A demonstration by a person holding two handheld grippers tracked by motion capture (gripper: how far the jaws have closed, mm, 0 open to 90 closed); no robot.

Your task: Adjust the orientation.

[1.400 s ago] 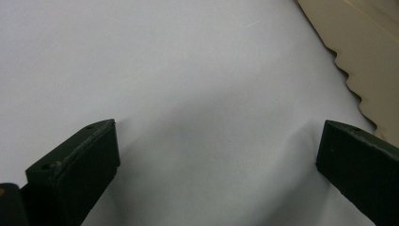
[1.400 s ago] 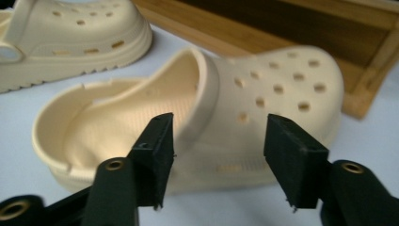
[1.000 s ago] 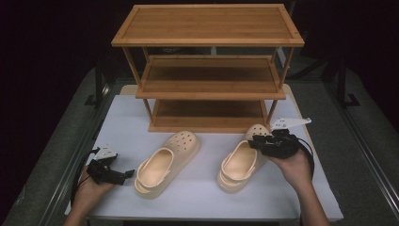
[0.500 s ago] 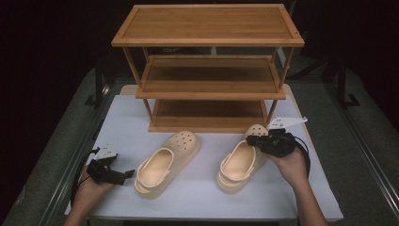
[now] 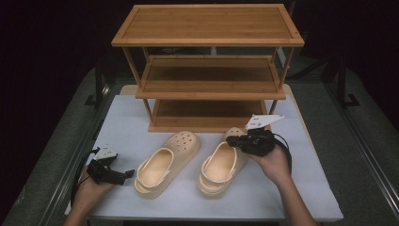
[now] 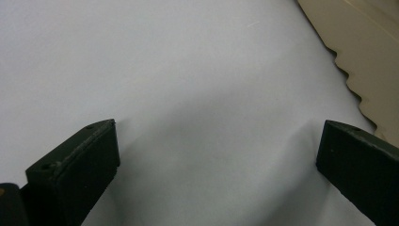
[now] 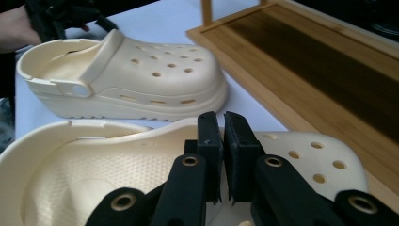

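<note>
High view: right clog (image 5: 221, 165) on white table (image 5: 301, 188), front of bamboo rack (image 5: 207, 70), beside left clog (image 5: 167, 162). Right gripper (image 5: 234, 140) over its upper edge; left gripper (image 5: 127, 175) near left clog heel.

Left gripper view: jaws wide apart over bare table, sole edge (image 6: 362, 56) at right.

Right gripper view: jaws just closed, pinching upper rim of right clog (image 7: 141, 174).

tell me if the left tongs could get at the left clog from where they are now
Probably yes. The left tongs stand open on bare table just beside the left clog, whose ridged sole edge shows by one jaw in the left gripper view. Nothing lies between them; the right tongs are over at the right clog.
</note>
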